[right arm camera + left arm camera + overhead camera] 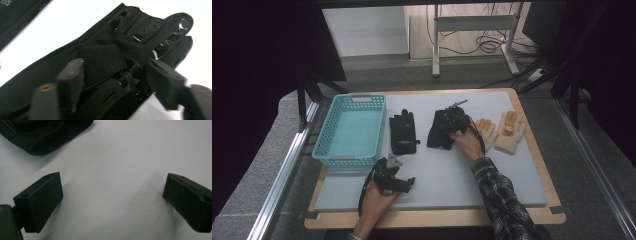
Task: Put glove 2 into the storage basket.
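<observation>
Left gripper (408, 184) rests spread and empty on the near bench (447, 185). Farther off, right gripper (458, 123), jaws spread astride the black glove (105, 62) mid-bench, not yet pinching. Next: close and lift, probably toward the basket (323, 150).

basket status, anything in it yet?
Empty. The high view shows the turquoise basket upright at the table's left with a bare floor; both black gloves and both tan gloves lie outside it.
</observation>
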Demonstrator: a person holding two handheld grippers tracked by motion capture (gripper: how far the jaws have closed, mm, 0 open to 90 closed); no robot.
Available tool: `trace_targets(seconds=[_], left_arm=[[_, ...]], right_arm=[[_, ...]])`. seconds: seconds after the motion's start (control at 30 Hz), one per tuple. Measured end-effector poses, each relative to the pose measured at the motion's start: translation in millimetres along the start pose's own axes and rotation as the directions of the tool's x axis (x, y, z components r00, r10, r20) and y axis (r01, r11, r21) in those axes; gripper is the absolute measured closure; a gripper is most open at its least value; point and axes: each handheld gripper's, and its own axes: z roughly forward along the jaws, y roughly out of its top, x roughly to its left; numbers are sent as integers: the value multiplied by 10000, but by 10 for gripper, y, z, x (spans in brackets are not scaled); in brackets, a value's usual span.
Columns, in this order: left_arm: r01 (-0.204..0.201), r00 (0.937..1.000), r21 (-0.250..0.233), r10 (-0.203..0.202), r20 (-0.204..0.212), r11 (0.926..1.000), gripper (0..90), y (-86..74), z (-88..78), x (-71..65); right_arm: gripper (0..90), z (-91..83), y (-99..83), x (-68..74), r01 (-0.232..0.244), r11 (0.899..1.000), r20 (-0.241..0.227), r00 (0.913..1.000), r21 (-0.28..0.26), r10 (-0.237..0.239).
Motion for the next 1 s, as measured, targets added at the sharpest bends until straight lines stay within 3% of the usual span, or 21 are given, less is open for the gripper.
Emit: trace_targets(seconds=[0.07,0.1,0.13,0.17,0.23,0.4,0.5,0.6,0.63,0.67,0.73,0.8,0.87,1.0], left_arm=[[-1,10000,0,1,-1,10000,31,0,0,0],[-1,10000,-1,1,-3,10000,31,0,0,-1],[-2,10000,-3,2,-4,10000,31,0,0,-1],[-1,10000,-4,1,-3,10000,31,0,0,-1],[-5,10000,3,5,-6,10000,31,0,-1,-1],[-8,10000,18,8,5,10000,32,1,-2,0],[0,10000,2,0,3,10000,32,0,0,0],[-6,10000,16,6,-1,10000,32,0,0,0],[-11,10000,15,11,-8,10000,32,0,-1,0],[-21,10000,35,21,2,10000,32,1,-2,1],[-21,10000,17,21,-11,10000,32,0,-1,1],[-17,10000,4,17,-10,10000,32,-1,0,1],[-4,10000,-2,4,-7,10000,32,-1,0,-1],[-9,10000,3,9,-14,10000,33,0,-1,-1]], right_arm=[[522,-3,23,12,-74,9999,-280,9996,126,77],[522,-3,23,12,-74,9999,-280,9996,126,77],[690,-13,14,5,-165,9999,-683,9975,41,167],[690,-13,14,5,-165,9999,-683,9975,41,167],[796,-20,-3,12,-188,9998,-972,9951,-109,177],[818,-76,9,51,143,9997,-761,9970,-215,-159],[818,-198,21,67,230,9989,-776,9966,-400,-261],[817,-351,17,95,224,9975,-933,9952,-667,-286],[817,-477,9,128,159,9954,-1175,9927,-945,-270],[817,-477,9,128,159,9954,-1175,9927,-945,-270],[816,-690,-13,206,126,9925,-1484,9885,-1213,-307],[816,-756,-27,236,193,9915,-1609,9862,-1284,-400],[814,-881,-70,318,239,9918,-1921,9802,-1256,-479],[811,-1081,-214,515,634,9900,-2091,9738,-1262,-890]])
